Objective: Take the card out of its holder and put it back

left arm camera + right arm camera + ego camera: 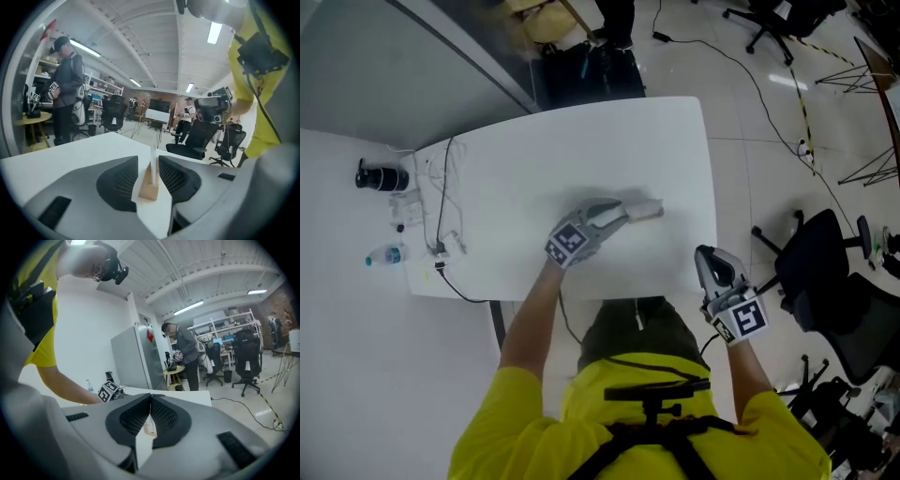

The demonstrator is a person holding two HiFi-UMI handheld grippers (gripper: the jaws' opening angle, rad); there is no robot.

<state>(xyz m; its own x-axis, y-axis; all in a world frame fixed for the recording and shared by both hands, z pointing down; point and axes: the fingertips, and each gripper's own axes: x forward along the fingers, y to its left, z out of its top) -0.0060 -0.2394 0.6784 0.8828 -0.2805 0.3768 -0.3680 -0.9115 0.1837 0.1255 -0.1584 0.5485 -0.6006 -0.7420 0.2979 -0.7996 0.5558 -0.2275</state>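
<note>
Right of centre on the white worktop (581, 141), somewhat nearer its near edge, one small wooden holder (149, 188) stands with one white card (153, 161) upright in its slot. Two hand-held grippers are in view. The left hand-held gripper (622, 212) reaches in from the near edge with its jaws spread to either side of the holder and card. A sliver of space shows on each side, so the pads press on neither. The right hand-held gripper (706, 255) hangs at the near right corner, well apart from the holder. Its jaw tips are drawn together, seemingly on nothing, though the slit between them is too narrow to be sure. By the left edge sit one clear bottle (386, 255), one black cylindrical object (382, 176) and a tangle of thin cables (441, 211). One person (68, 84) stands beyond the worktop.
</note>
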